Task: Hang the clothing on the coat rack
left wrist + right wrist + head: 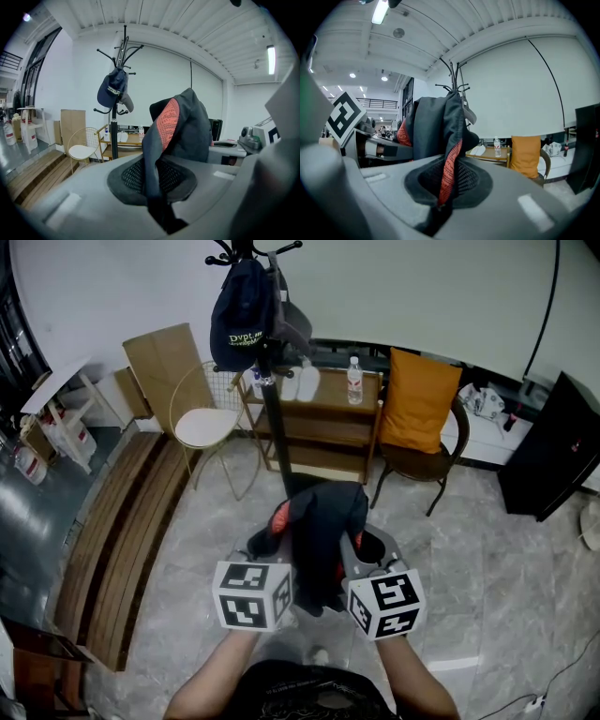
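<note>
A dark grey garment with orange-red lining (pixel 319 540) hangs bunched between my two grippers, held up in front of me. My left gripper (pixel 274 545) is shut on one edge of the garment (pixel 176 131), the cloth pinched between its pads. My right gripper (pixel 361 547) is shut on the other edge, with the garment (pixel 436 131) and its red strip clamped in the jaws. The black coat rack (pixel 267 362) stands ahead, its pole (pixel 114 126) upright, with a navy cap (pixel 240 324) hanging on one hook. The rack's upper hooks (pixel 452 84) show behind the cloth.
A white round-seat wire chair (pixel 208 432) stands left of the rack. Behind it is a wooden shelf (pixel 319 423) with a water bottle (pixel 354 381). A chair with an orange cushion (pixel 417 404) is on the right, a black cabinet (pixel 553 451) farther right, wooden planks (pixel 122 540) on the left.
</note>
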